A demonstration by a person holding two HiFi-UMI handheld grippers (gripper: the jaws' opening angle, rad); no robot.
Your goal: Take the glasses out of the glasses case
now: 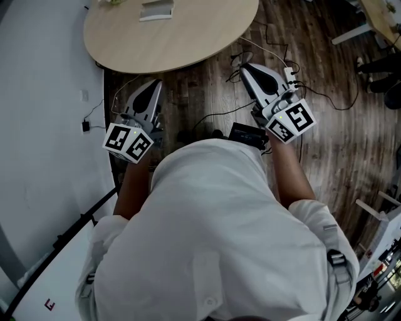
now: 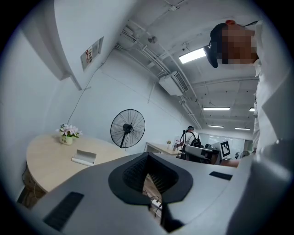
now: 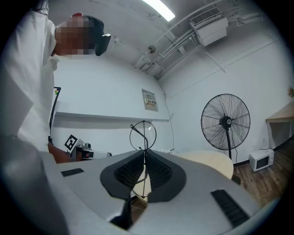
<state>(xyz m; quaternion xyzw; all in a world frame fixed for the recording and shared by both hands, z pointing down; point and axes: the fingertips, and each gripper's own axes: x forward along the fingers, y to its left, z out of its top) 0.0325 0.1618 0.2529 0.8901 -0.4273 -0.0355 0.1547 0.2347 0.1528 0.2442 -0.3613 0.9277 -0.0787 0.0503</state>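
A thin wire-rimmed pair of glasses [image 3: 143,134] stands up between the jaws of my right gripper [image 3: 144,172], one round rim showing above them. That gripper [image 1: 245,68] is shut on the glasses, over the wooden floor just short of the round table [image 1: 188,37]. The pale glasses case [image 1: 155,10] lies on the far part of the table, and the left gripper view shows it as an open case [image 2: 84,157]. My left gripper [image 1: 153,84] hangs near the table's front left edge, shut and holding nothing [image 2: 148,176].
A small flower pot [image 2: 67,134] stands on the table behind the case. Cables and a power strip [image 1: 289,75] lie on the floor by my right gripper. A standing fan [image 3: 225,121] and a microwave [image 3: 261,159] are by the wall. A white wall [image 1: 44,94] runs along the left.
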